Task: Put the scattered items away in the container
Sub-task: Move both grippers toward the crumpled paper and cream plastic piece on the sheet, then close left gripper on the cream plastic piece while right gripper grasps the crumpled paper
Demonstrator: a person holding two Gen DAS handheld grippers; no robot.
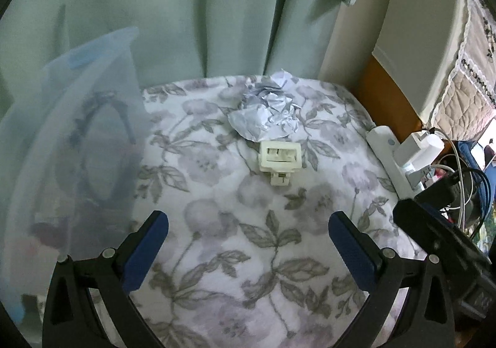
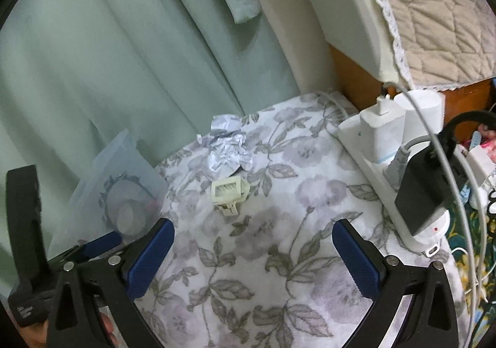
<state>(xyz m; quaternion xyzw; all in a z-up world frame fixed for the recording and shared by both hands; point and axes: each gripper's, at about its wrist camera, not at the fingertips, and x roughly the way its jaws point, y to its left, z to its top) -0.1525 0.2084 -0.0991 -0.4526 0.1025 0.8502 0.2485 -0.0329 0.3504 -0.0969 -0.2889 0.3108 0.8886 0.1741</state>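
- Both grippers, left gripper (image 1: 248, 242) and right gripper (image 2: 252, 250), I hold spread wide, pinching nothing.
- Ahead of my left gripper lies the white clip (image 1: 280, 158), and just beyond it the crumpled paper (image 1: 266, 109).
- Clip looks light and stiff: I would pinch across its frame; paper crushes easily.
- Clear container (image 1: 77, 137) stands to its left.

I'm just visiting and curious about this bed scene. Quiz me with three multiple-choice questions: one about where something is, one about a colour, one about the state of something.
1. Where does the cream hair claw clip lie?
A. inside the container
B. on the floral blanket, just in front of the crumpled paper
C. on the power strip

2. What colour are the pads on the left gripper?
A. red
B. blue
C. yellow

3. How do the right gripper's jaws stand?
A. wide open, empty
B. shut on the clip
C. shut on paper

Answers: 1 B, the clip rests on the blanket beside the paper; 2 B, both pads show blue; 3 A, only blanket shows between the fingers.
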